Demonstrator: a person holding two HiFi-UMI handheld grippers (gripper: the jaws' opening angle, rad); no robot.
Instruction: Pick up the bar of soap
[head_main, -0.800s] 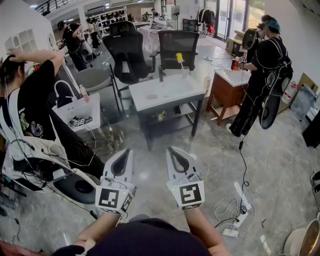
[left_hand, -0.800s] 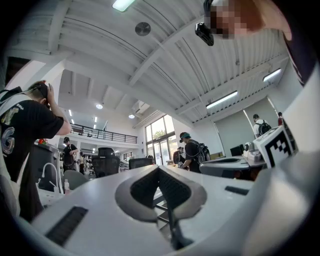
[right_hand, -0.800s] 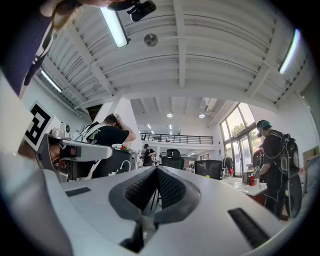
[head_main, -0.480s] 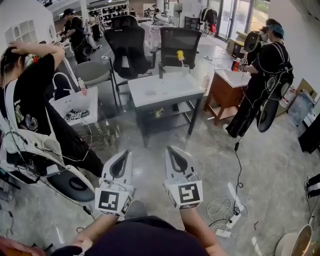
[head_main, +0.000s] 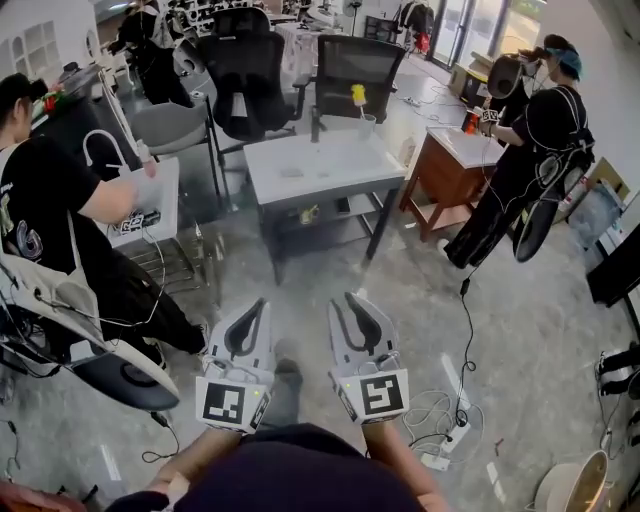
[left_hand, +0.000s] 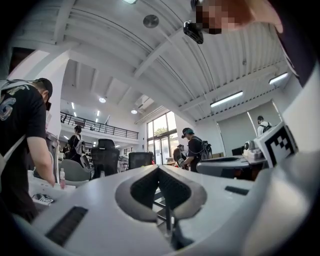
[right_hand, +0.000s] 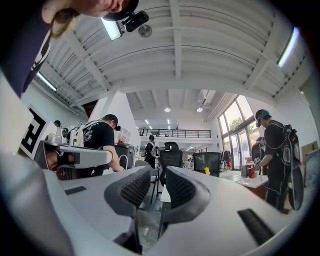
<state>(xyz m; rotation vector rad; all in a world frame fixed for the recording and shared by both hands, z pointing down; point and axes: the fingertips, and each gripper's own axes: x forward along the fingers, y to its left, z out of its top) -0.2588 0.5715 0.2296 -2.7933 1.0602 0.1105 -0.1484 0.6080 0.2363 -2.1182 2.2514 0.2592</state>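
A white-topped table (head_main: 335, 150) stands ahead, well beyond both grippers. On it lies a small pale flat thing (head_main: 291, 172) that may be the bar of soap; it is too small to tell. Low in the head view, my left gripper (head_main: 259, 304) is held over the floor, its jaws meeting at the tips with nothing in them. In its own view, that left gripper (left_hand: 158, 167) points at the room. Beside it, my right gripper (head_main: 341, 300) (right_hand: 159, 176) keeps a narrow gap between its jaws, with nothing in it.
A yellow object in a cup (head_main: 357, 96) stands at the table's far edge. Two black office chairs (head_main: 240, 65) are behind it. A person (head_main: 60, 215) bends over a white cart (head_main: 160, 195) on the left. Another person (head_main: 530, 150) stands by a wooden cabinet (head_main: 450, 165). Cables and a power strip (head_main: 440, 455) lie on the floor.
The table now sits a little higher and nearer in the head view. The person on the left has lowered both arms from the head to the white cart. Both grippers keep their places.
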